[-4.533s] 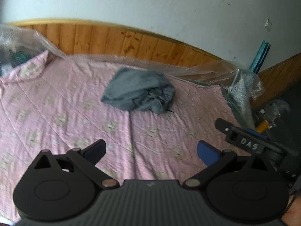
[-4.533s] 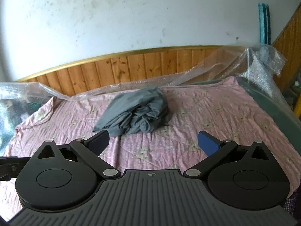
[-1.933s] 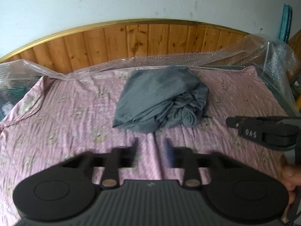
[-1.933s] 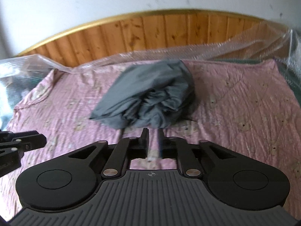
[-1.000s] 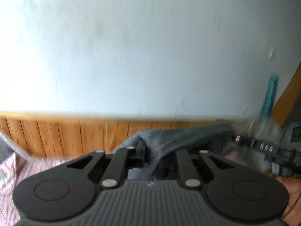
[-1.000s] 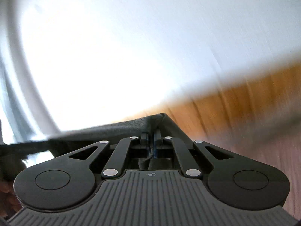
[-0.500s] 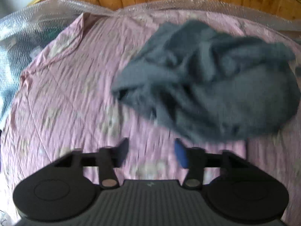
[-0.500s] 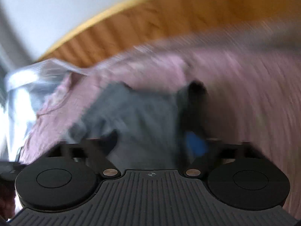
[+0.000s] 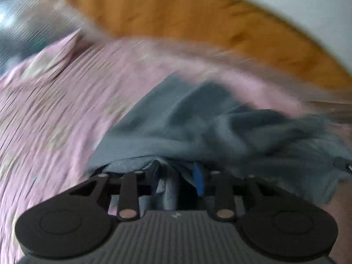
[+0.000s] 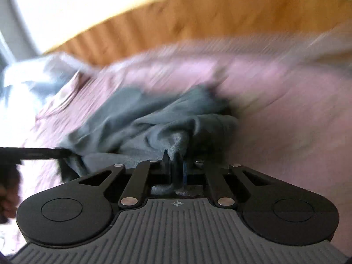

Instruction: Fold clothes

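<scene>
The right gripper has its jaws drawn almost together, pinching a fold of the one grey garment between them — a tuft of cloth stands up just above the pads and more bunches behind them. The left gripper has its jaws narrowing at this moment, with a thick rope of the same grey garment running between them; the blue pad on one side lies against the cloth, but the blur hides whether both pads press on it.

Outward from the two pairs of jaws, the garment spreads as a single crumpled heap, its folds rising away from each camera. In the right wrist view the left gripper's black finger reaches in from the left edge and meets the garment's near corner.

The garment lies on one bed covered with a pink patterned sheet, near the middle of it. Behind the bed runs one band of wooden panelling, with a pale wall above — both views are heavily smeared by motion.
</scene>
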{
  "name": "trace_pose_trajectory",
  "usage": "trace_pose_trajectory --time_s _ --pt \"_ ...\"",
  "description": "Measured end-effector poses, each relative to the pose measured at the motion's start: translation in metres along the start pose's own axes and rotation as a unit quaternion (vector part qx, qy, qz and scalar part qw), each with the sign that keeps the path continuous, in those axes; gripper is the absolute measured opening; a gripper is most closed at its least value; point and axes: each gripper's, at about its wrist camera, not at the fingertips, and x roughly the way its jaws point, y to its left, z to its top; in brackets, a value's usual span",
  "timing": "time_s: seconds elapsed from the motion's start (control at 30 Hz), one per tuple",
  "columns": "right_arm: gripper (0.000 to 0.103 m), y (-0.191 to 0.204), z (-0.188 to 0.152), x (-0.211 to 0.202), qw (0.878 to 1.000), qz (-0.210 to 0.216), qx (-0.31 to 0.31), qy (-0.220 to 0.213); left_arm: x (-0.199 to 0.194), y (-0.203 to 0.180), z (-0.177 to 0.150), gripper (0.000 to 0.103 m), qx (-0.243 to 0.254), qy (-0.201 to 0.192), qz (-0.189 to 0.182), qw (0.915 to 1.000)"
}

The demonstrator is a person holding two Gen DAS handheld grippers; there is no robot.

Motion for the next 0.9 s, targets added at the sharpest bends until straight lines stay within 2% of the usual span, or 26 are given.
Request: trace_pose_trajectory --time_s 0.03,0.07,0.13,0.2,0.23,0.27,0.3,0.33,0.4,0.47,0.5,0.57,0.6,0.67,0.7,0.73,0.83,0.9 --pt "0.004 -0.017 -0.003 -0.017 1.0 -0.03 0.0 -0.004 -0.009 -0.009 -0.002 0.046 0.016 -0.005 -0.019 0.9997" --pt "0.003 -0.037 -0.012 -0.028 0.998 -0.064 0.006 0.007 -0.014 -0.011 -0.007 0.057 0.022 -0.005 -0.021 0.9995" --pt "0.003 -0.079 -0.035 -0.041 0.99 -0.134 0.021 0.041 -0.02 -0.013 -0.019 0.065 0.03 -0.004 -0.016 0.9994" --pt "0.007 -0.119 -0.06 -0.046 0.978 -0.175 0.072 0.088 -0.015 0.001 -0.03 0.065 0.002 0.014 0.004 0.9999" --pt "0.018 -0.128 -0.064 -0.051 0.975 -0.177 0.094 0.091 -0.012 0.013 -0.035 0.065 -0.024 0.024 0.018 0.9993" --pt "0.022 -0.132 -0.066 -0.057 0.974 -0.178 0.111 0.085 -0.008 0.025 -0.039 0.066 -0.051 0.033 0.031 0.9977" --pt "0.034 -0.129 -0.065 -0.062 0.974 -0.178 0.12 0.069 -0.004 0.033 -0.041 0.066 -0.066 0.038 0.044 0.9961" --pt "0.051 -0.122 -0.058 -0.065 0.976 -0.173 0.12 0.049 0.001 0.04 -0.043 0.066 -0.078 0.043 0.056 0.9944" --pt "0.07 -0.1 -0.036 -0.055 0.983 -0.143 0.116 0.012 0.012 0.048 -0.045 0.066 -0.093 0.052 0.081 0.991" --pt "0.08 -0.078 -0.014 -0.03 0.99 -0.097 0.105 -0.006 0.031 0.053 -0.038 0.067 -0.088 0.061 0.097 0.9895" --pt "0.089 -0.07 -0.004 -0.013 0.992 -0.075 0.097 -0.006 0.037 0.051 -0.036 0.067 -0.087 0.065 0.102 0.9889" --pt "0.092 -0.052 0.012 0.038 0.996 -0.048 0.081 0.002 0.046 0.042 -0.036 0.067 -0.082 0.074 0.103 0.9885" --pt "0.091 -0.047 0.019 0.069 0.996 -0.045 0.079 0.018 0.049 0.038 -0.035 0.067 -0.08 0.078 0.102 0.9885" --pt "0.081 -0.05 0.023 0.11 0.994 -0.028 0.097 0.041 0.05 0.03 -0.035 0.066 -0.068 0.076 0.102 0.9896" --pt "0.048 -0.052 0.026 0.125 0.993 -0.007 0.11 0.044 0.049 0.027 -0.033 0.066 -0.06 0.07 0.102 0.9905" --pt "0.0 -0.053 0.032 0.133 0.992 0.017 0.12 0.044 0.047 0.024 -0.032 0.065 -0.053 0.064 0.101 0.9914" --pt "0.0 -0.056 0.052 0.084 0.995 0.007 0.097 -0.027 0.026 0.02 -0.027 0.064 -0.049 0.028 0.069 0.996" --pt "0.0 -0.07 0.057 0.037 0.993 -0.046 0.082 -0.07 0.013 0.02 -0.024 0.066 -0.049 0.008 0.05 0.9975"
